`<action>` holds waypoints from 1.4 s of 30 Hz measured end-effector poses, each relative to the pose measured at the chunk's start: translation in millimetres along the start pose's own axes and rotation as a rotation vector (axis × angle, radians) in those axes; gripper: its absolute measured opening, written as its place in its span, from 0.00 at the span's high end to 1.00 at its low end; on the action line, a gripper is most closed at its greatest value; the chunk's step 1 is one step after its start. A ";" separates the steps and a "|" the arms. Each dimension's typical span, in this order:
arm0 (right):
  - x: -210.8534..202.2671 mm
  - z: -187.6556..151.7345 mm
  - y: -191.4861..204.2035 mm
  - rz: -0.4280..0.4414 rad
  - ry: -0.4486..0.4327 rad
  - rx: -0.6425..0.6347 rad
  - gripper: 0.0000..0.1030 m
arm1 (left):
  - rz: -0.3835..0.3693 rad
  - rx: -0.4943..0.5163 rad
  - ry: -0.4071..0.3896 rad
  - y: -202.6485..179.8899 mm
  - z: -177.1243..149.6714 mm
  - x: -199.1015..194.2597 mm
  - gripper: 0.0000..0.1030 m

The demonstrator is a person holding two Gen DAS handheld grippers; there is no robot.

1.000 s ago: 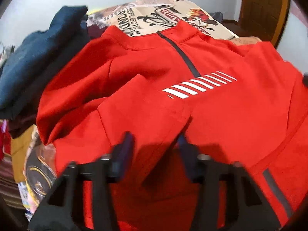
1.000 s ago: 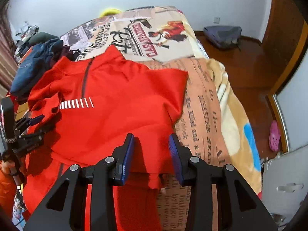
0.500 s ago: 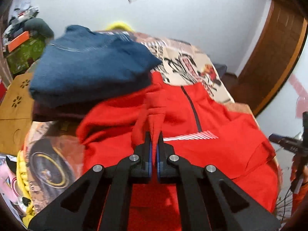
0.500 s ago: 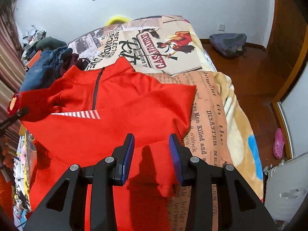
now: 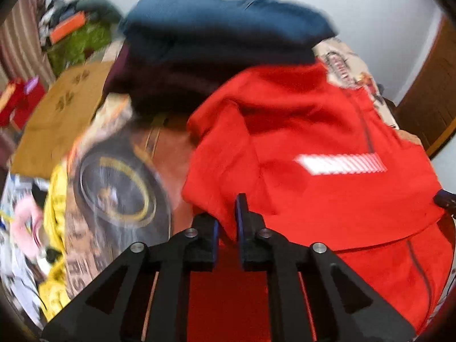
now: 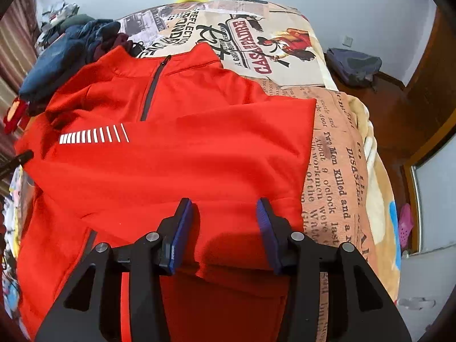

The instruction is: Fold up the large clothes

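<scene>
The left gripper (image 5: pixel 228 222) is pinching a fold of the red pullover (image 5: pixel 327 188) between its nearly closed fingers, low in the centre of the left wrist view. The right gripper (image 6: pixel 225 228) is hovering with its blue-padded fingers (image 6: pixel 182 228) spread wide above the garment's folded edge, gripping nothing. The red pullover (image 6: pixel 182 159) is lying spread across the printed bedspread (image 6: pixel 336 165), filling the middle and left of the right wrist frame, its dark zipper (image 6: pixel 151 91) running down from the collar and its white stripes (image 6: pixel 94 135) showing at centre left. A pile of dark blue clothes (image 5: pixel 216 28) is sitting blurred at the top of the left wrist frame, touching the pullover's shoulder. A grey backpack (image 6: pixel 353 65) is resting on the wooden floor at upper right.
</scene>
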State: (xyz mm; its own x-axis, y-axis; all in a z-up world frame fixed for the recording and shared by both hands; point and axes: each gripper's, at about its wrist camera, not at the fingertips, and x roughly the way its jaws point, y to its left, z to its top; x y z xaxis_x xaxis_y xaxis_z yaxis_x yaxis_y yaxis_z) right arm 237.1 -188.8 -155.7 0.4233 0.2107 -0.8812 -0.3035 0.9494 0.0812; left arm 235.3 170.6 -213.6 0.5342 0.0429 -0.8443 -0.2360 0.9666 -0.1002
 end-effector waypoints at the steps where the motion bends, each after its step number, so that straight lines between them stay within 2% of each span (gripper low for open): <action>1: 0.6 0.7 -0.2 0.000 -0.001 0.000 0.57 | 0.006 -0.018 0.022 6.3 -5.9 5.6 0.85; 4: 0.9 0.2 -0.6 0.007 0.000 0.012 0.55 | 0.053 -0.052 0.083 22.8 -20.7 20.3 0.73; 6: 0.4 0.3 1.0 0.009 0.002 0.016 0.54 | 0.074 -0.063 0.111 31.5 -27.5 26.4 0.71; 9: 0.0 2.3 2.3 0.012 0.015 0.006 0.52 | 0.080 -0.060 0.110 37.0 -28.1 20.5 0.71; 12: -2.6 8.0 1.8 0.021 0.027 -0.001 0.52 | 0.077 -0.036 0.079 33.4 -17.5 6.3 0.71; 16: -10.9 18.9 -1.6 0.052 0.006 0.020 0.52 | 0.022 -0.006 0.005 16.9 2.8 -18.2 0.70; 20: -19.6 34.0 -3.7 0.063 -0.038 0.034 0.52 | -0.060 0.046 -0.074 -15.4 31.4 -38.3 0.68; 23: -23.4 49.9 -4.1 0.076 -0.065 0.043 0.52 | -0.082 0.116 -0.106 -43.5 54.3 -39.7 0.67; 28: -22.3 75.3 4.2 0.089 -0.093 0.014 0.52 | -0.097 0.222 -0.134 -85.7 83.9 -28.1 0.66; 33: -4.0 102.6 17.4 0.104 -0.092 -0.053 0.52 | -0.066 0.315 -0.141 -111.7 107.1 -1.6 0.60; 39: 42.1 146.0 25.3 0.111 -0.013 -0.068 0.52 | -0.040 0.357 -0.112 -117.0 128.0 34.7 0.60; 42: 66.9 167.1 27.3 0.131 0.027 -0.043 0.52 | -0.055 0.380 -0.116 -118.2 132.7 44.8 0.59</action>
State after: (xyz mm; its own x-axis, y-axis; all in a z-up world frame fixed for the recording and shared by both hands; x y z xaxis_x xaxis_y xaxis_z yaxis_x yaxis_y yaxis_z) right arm 399.8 -109.8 -134.6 0.3547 0.3257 -0.8764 -0.3916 0.9029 0.1770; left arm 394.8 91.9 -169.7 0.6312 -0.0042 -0.7756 0.1008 0.9919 0.0767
